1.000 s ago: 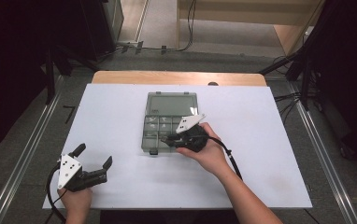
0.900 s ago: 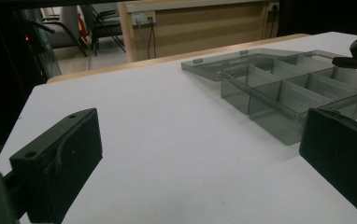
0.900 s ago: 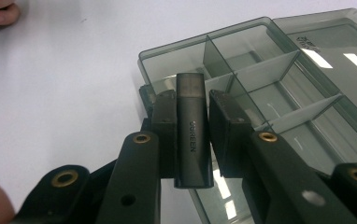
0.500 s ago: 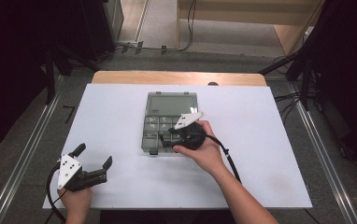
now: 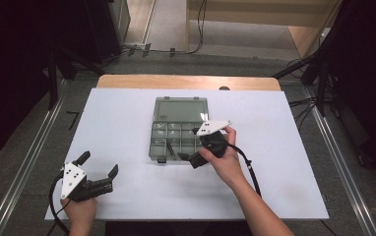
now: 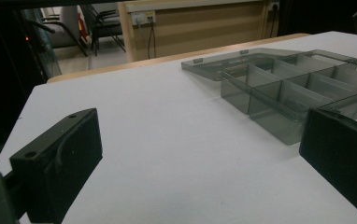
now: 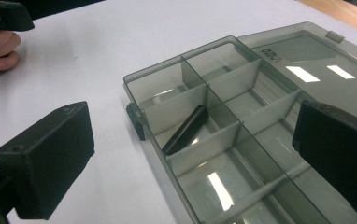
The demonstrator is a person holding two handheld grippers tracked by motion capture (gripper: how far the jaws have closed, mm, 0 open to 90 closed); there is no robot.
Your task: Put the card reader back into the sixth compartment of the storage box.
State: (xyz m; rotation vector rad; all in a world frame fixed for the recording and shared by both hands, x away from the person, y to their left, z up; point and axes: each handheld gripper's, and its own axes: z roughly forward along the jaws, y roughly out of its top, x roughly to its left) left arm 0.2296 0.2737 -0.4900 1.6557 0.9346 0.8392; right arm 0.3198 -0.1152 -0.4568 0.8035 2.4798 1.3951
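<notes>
**Compartment box lies open under the right gripper's spread jaws**

Compartment box (image 7: 242, 140) of smoky clear plastic sits mid-table, its lid (image 5: 181, 108) folded flat on the far side. The right gripper (image 5: 196, 147) hangs over its near right corner; its jaws have just been opening and now stand wide, with nothing pressed between them. Directly below, a small black strip (image 7: 186, 129) leans slantwise against a divider in one near-edge compartment. A dark latch (image 7: 136, 120) sticks out from the box's near wall. The white table (image 5: 274, 162) carries the box.

The left gripper (image 5: 96, 169) rests at the table's near left corner, well apart from the box, jaws wide and empty.

In the right gripper view the far jaw covers part of the box, and the frame cuts off its lower compartments. In the high view, small items in other compartments are too tiny to identify.
</notes>
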